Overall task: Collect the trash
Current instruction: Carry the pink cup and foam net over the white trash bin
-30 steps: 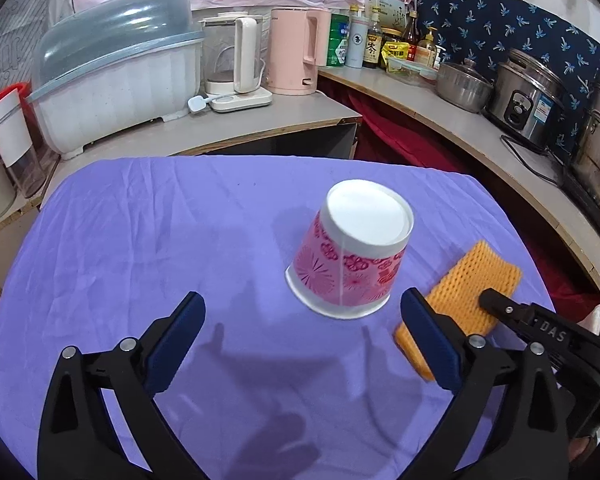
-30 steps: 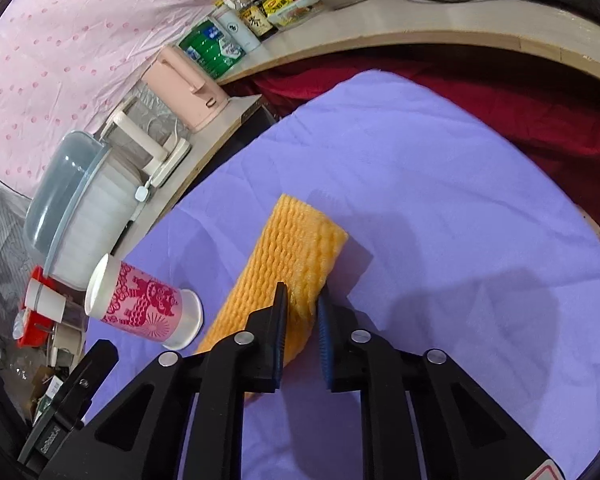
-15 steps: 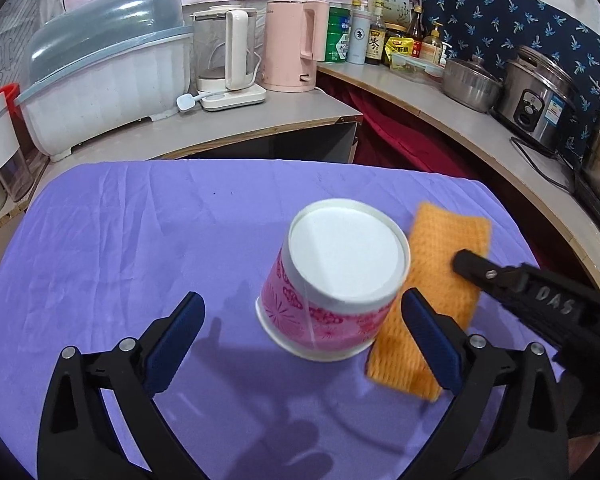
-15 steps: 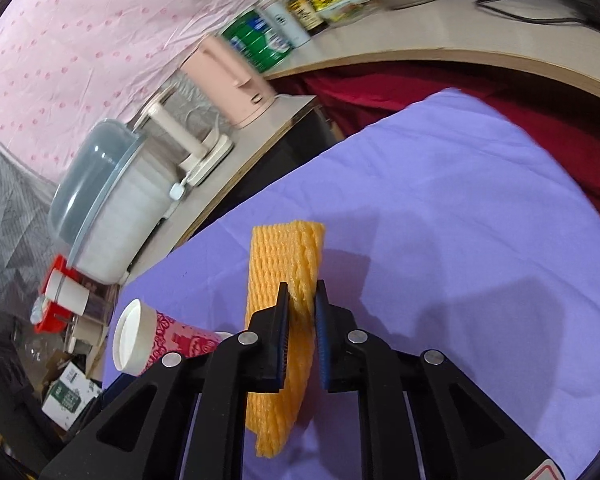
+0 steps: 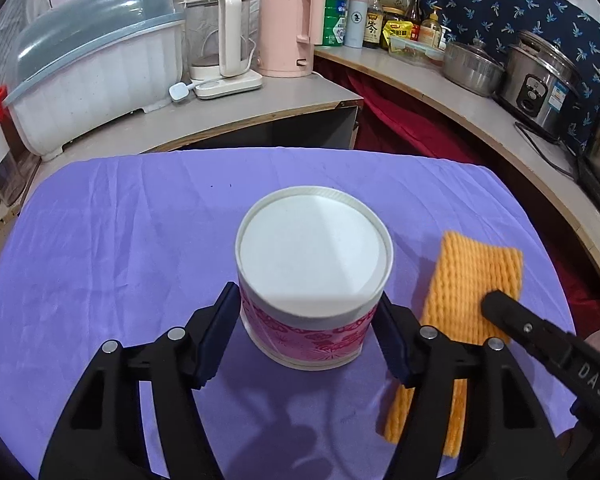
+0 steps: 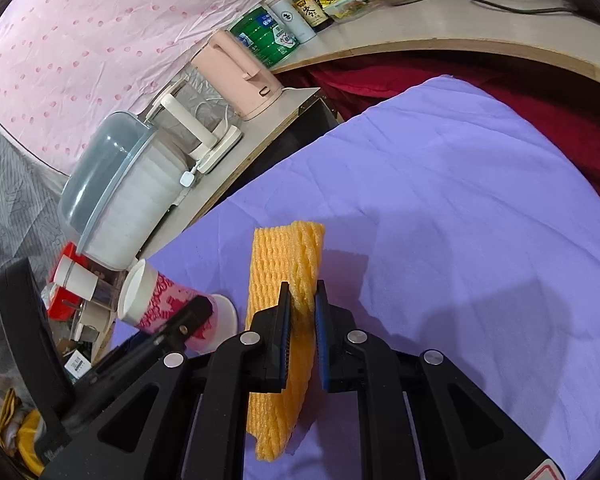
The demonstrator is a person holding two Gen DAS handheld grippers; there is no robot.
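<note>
A pink-patterned paper cup (image 5: 314, 276) stands upside down on the purple tablecloth (image 5: 112, 232). My left gripper (image 5: 306, 330) is shut on the cup, its blue pads pressed on both sides. The cup also shows in the right wrist view (image 6: 168, 304), at the left. My right gripper (image 6: 300, 312) is shut on an orange foam net sleeve (image 6: 286, 280) and holds it above the cloth. The sleeve (image 5: 472, 280) shows in the left wrist view to the right of the cup, with the right gripper's finger over it.
A counter behind the table holds a covered dish rack (image 5: 92, 76), a glass kettle (image 5: 220, 52), a pink kettle (image 5: 288, 28), bottles (image 5: 372, 16), a steel pot (image 5: 472, 68) and a rice cooker (image 5: 540, 80). Red cloth (image 5: 400, 120) hangs beyond the table's far edge.
My left gripper moved up to the cup and closed on it. My right gripper lifted the orange sleeve and turned it more upright beside the cup.
</note>
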